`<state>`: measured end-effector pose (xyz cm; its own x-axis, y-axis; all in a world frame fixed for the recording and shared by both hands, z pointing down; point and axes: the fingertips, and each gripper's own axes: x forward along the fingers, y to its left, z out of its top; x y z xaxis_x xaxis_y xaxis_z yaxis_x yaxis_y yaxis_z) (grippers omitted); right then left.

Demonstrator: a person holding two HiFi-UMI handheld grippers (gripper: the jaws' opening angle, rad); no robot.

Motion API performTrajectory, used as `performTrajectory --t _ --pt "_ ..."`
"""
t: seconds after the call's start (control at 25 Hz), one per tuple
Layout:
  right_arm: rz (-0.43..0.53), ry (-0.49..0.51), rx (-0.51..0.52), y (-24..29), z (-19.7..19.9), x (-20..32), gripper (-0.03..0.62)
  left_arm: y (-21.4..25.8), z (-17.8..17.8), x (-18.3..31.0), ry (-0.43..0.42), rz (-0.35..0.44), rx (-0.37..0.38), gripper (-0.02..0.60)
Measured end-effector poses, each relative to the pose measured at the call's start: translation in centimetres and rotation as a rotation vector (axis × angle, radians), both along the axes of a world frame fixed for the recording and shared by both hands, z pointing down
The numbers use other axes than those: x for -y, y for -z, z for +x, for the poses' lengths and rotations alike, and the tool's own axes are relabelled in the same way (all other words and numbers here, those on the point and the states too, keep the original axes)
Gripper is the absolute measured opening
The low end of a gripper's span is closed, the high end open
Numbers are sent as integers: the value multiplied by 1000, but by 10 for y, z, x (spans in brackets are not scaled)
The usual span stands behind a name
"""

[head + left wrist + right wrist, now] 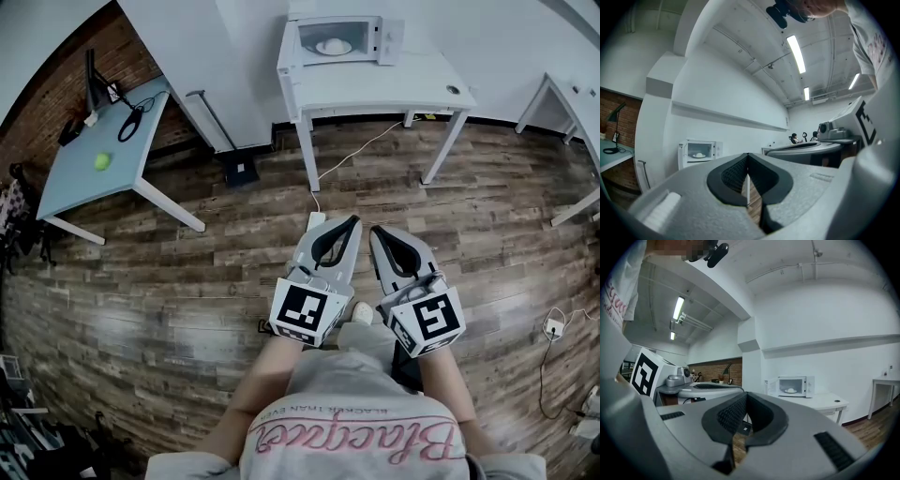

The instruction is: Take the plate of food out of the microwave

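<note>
far ahead, the plate (pixel 332 46) sat inside the open microwave (pixel 339 39) on the table (pixel 412 89). the left gripper (pixel 349 223) and right gripper (pixel 379 231) were clenched on nothing, side by side, aimed level at it, probably just the carrying pose for an approach.

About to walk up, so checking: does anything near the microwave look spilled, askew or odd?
Nothing spilled or damaged. The microwave door looks open, with the plate sitting level inside. Only oddity: a white cable trails across the floor before the table.
</note>
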<state>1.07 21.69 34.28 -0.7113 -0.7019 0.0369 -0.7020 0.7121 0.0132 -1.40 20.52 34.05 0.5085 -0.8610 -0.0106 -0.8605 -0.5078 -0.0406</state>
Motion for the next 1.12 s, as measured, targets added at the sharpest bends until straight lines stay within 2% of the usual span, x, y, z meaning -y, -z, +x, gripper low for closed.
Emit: performTrajectory --t 0.6,1.12 --pt "26 62 -4 2 31 79 11 2 37 84 36 22 6 5" --pt "43 94 -3 4 40 118 11 4 47 125 51 38 0 5"
